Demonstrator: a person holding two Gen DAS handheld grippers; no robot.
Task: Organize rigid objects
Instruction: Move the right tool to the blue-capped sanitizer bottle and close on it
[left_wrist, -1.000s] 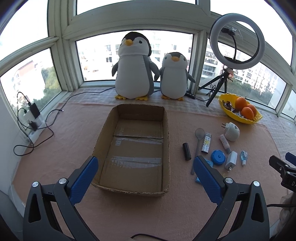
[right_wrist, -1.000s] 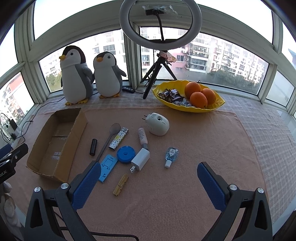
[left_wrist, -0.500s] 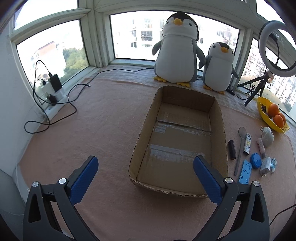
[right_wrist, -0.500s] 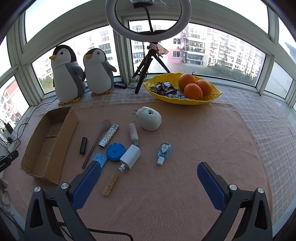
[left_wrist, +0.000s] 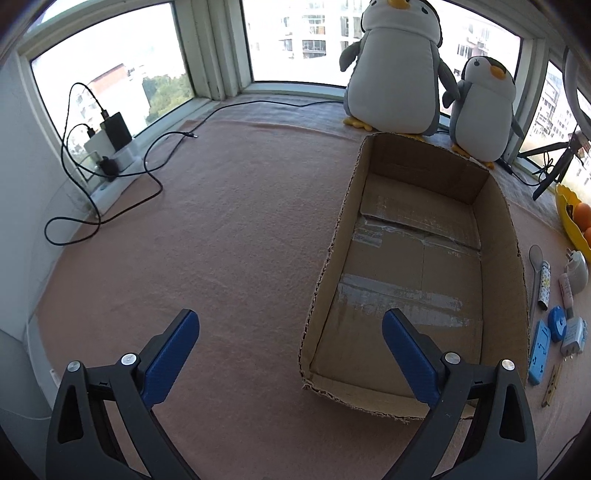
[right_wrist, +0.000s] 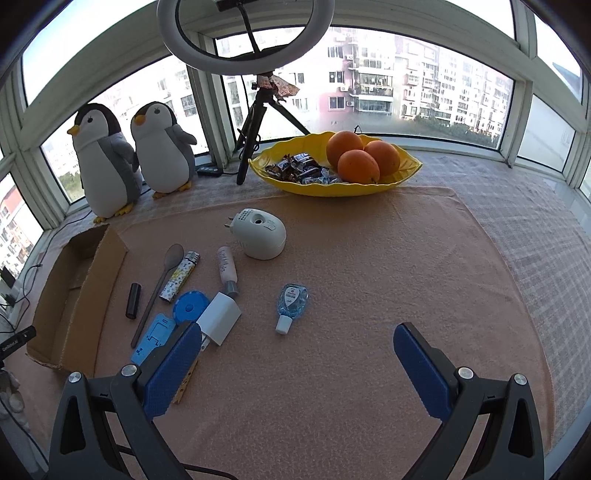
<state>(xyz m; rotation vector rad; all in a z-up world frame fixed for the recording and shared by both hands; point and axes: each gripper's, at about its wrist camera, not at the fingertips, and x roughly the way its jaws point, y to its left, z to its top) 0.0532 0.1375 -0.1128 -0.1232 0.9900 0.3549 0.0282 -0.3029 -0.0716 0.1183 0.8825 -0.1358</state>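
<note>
Tongs: your left tongs (left_wrist: 290, 341) gape wide, just closing slightly, empty above the cardboard box (left_wrist: 513, 258) edge. Your right tongs (right_wrist: 295, 354) gape wide, empty, near the white charger (right_wrist: 219, 319) on the surface (right_wrist: 369, 258).

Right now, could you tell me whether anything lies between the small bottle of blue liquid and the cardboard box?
Yes. Between the small bottle and the cardboard box lie the white charger, blue disc, spoon, lighter and black cylinder; it would need lifting over them.
</note>
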